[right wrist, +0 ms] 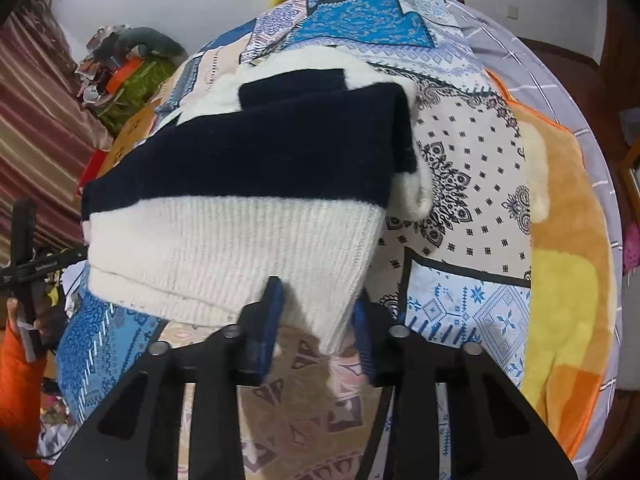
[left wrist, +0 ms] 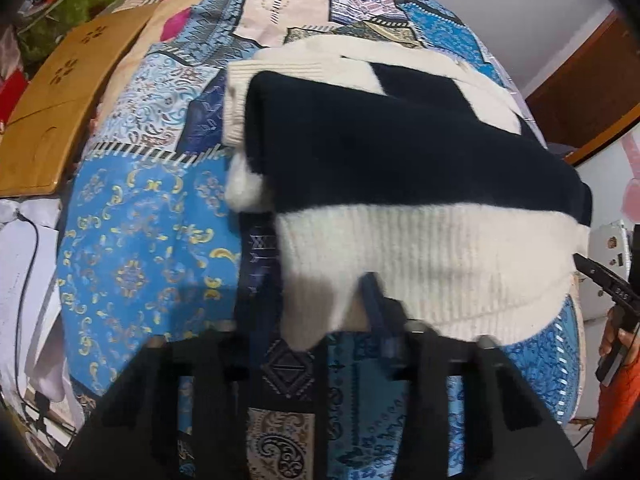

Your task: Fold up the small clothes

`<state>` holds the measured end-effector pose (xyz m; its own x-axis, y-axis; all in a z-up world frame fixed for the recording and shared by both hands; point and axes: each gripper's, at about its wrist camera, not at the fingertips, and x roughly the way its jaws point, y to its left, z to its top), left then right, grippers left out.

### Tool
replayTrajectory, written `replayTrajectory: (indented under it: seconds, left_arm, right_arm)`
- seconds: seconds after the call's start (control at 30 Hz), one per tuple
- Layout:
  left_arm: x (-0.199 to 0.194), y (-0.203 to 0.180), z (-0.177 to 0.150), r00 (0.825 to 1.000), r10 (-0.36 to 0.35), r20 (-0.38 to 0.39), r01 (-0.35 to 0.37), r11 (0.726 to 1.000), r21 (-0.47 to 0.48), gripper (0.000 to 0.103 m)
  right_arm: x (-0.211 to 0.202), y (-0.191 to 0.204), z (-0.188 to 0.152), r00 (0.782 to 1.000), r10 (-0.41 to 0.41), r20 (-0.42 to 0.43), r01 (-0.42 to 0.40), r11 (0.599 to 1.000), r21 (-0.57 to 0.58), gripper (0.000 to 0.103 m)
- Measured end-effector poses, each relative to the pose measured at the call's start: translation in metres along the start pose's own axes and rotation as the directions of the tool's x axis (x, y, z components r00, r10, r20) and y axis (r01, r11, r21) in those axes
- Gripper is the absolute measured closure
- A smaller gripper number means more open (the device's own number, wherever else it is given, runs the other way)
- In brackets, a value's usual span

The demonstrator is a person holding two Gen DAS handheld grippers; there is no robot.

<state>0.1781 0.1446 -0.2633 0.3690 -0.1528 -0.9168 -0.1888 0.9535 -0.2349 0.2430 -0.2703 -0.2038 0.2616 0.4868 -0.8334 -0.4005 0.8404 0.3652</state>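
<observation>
A small knit sweater (left wrist: 400,160), cream with wide navy bands, lies part-folded on a patchwork bedspread (left wrist: 140,240). Its ribbed cream hem (left wrist: 432,264) faces me. My left gripper (left wrist: 316,320) has its jaws apart around the hem's left corner, which hangs between the fingers; the image is blurred there. In the right wrist view the same sweater (right wrist: 260,152) shows, and my right gripper (right wrist: 320,320) has its blue fingers (right wrist: 272,312) apart either side of the hem's right corner (right wrist: 328,320). Neither pinches the cloth.
A wooden lap tray (left wrist: 68,92) lies at the bed's left edge. An orange and yellow blanket (right wrist: 560,240) covers the bed's right side. Clutter and a striped curtain (right wrist: 36,140) stand beyond the bed. White boxes and a cable (left wrist: 24,264) sit at left.
</observation>
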Motion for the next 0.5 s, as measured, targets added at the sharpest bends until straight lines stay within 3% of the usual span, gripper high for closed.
replayTrajectory:
  seconds: [0.07, 0.13, 0.37, 0.5]
  left_arm:
    - [-0.004, -0.004, -0.001, 1.0, 0.003, 0.009, -0.003, 1.0, 0.021, 0.09]
    - [-0.011, -0.009, -0.002, 0.999, 0.025, 0.043, -0.027, 0.998, 0.057, 0.094]
    - [-0.041, -0.016, 0.013, 0.989, 0.033, 0.146, -0.041, 0.998, 0.053, 0.095]
    - [-0.058, -0.02, 0.032, 0.974, 0.058, 0.217, -0.069, 0.997, 0.042, 0.096]
  right_arm:
    - [-0.002, 0.003, 0.0, 1.0, -0.006, 0.013, 0.007, 1.0, -0.012, 0.086]
    - [-0.005, 0.006, 0.003, 1.0, 0.001, 0.026, 0.0, 1.0, -0.024, 0.092]
    - [-0.027, 0.02, 0.027, 0.992, 0.016, 0.122, -0.006, 0.997, -0.077, 0.095]
    - [-0.04, 0.034, 0.047, 0.982, -0.007, 0.189, 0.031, 0.992, -0.126, 0.095]
